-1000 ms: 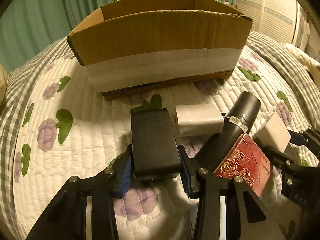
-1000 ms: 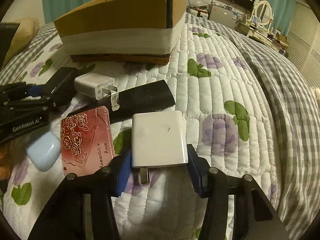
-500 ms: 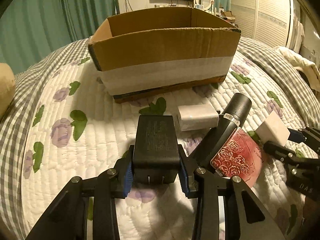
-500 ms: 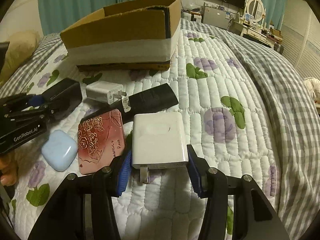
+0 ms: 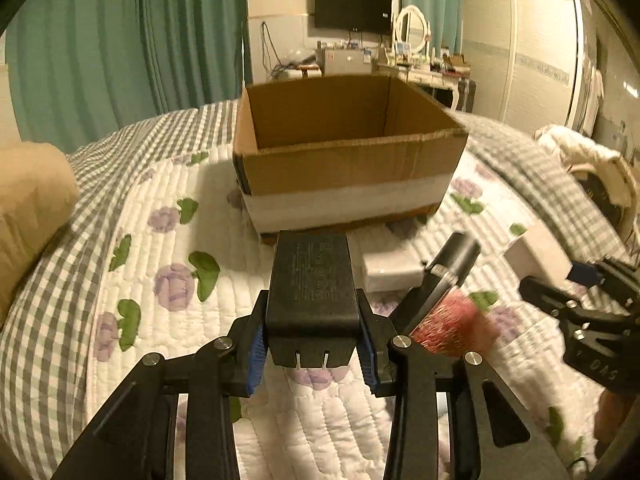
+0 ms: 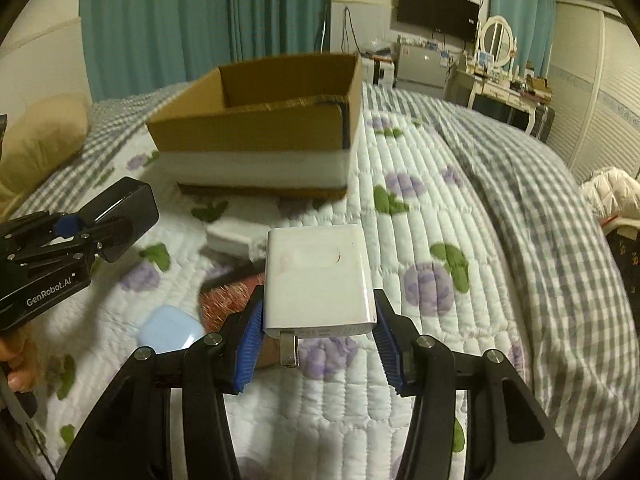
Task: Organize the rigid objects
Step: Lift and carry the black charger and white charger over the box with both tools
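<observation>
My left gripper is shut on a black power adapter and holds it above the quilt, in front of an open cardboard box. My right gripper is shut on a white charger, lifted off the bed. The box stands ahead and to its left. On the quilt lie a small white charger, a black cylinder, a red rose-patterned case and a pale blue earbud case. The left gripper with the black adapter shows in the right wrist view.
A tan pillow lies at the bed's left. The flowered quilt meets a grey checked blanket on the right. A dresser with a mirror and a wall TV stand behind.
Both grippers have risen from the quilt with their chargers held. The box interior has come into view and the loose items on the bed look lower and farther.
</observation>
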